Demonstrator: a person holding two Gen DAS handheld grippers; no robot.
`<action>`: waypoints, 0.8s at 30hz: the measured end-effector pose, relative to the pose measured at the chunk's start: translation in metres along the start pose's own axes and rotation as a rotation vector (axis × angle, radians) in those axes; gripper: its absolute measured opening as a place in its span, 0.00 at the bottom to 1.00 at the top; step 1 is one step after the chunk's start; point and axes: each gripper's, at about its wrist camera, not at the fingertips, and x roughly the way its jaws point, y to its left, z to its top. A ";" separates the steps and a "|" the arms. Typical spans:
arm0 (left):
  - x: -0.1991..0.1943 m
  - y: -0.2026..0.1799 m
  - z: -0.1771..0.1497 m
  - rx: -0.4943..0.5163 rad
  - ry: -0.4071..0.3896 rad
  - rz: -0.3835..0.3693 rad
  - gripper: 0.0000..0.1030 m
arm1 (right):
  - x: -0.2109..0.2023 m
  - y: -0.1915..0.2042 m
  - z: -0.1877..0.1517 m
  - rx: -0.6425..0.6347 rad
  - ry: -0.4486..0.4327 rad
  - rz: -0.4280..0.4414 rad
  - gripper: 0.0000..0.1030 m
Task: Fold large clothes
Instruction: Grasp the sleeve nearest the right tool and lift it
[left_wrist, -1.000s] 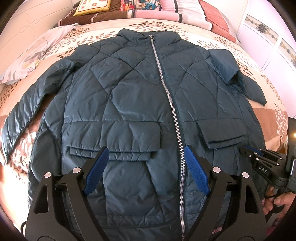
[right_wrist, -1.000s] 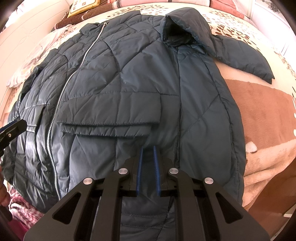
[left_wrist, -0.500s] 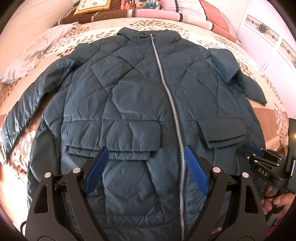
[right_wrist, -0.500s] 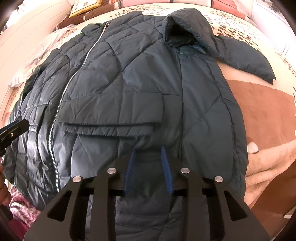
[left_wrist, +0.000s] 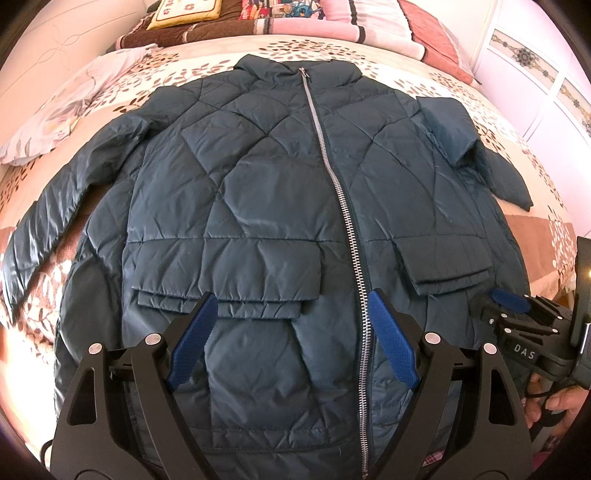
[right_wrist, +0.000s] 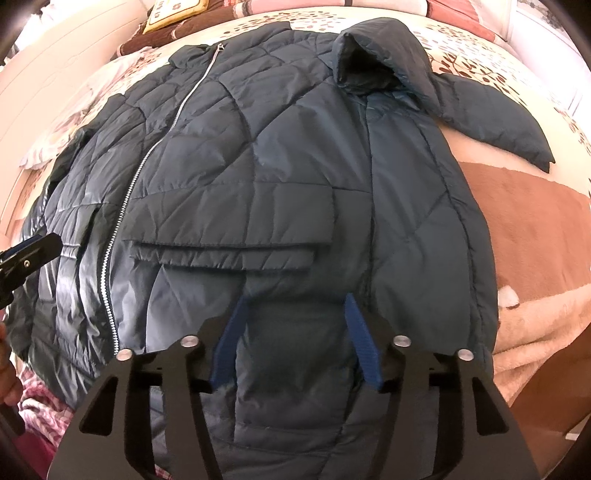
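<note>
A bed (left_wrist: 369, 48) fills both views, spread with a cream cover printed in brown leaves; toward the near right side a brown and beige fleece blanket (right_wrist: 535, 229) lies over it; white panelled cupboard doors (left_wrist: 546, 85) stand along the right of the room, and a pale padded headboard (left_wrist: 48, 62) curves at the left. On the bed, front up and zipped shut, lies the dark teal quilted jacket (left_wrist: 258, 192), collar toward the far end, hem nearest the cameras; its one sleeve stretches out to the left, the other is bent back on itself at the right. A striped pink and brown blanket (left_wrist: 303, 26) and a yellow cushion (left_wrist: 188, 11) sit at the far end; a pale pillow (left_wrist: 62, 118) lies at the left. The left gripper (left_wrist: 291, 332) stands spread wide over the hem, gripping nothing; the right gripper (right_wrist: 295, 343) has just been opening, pads apart, with jacket fabric below and between them but unpinched.
</note>
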 end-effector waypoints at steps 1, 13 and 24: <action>0.000 0.000 0.000 0.000 0.000 0.000 0.80 | 0.000 0.001 0.000 -0.002 -0.001 0.000 0.60; 0.000 -0.001 -0.001 0.001 0.001 0.002 0.80 | -0.014 -0.023 0.011 0.076 -0.032 0.017 0.65; 0.002 0.001 0.002 0.004 0.020 0.017 0.80 | -0.035 -0.081 0.038 0.176 -0.122 -0.060 0.65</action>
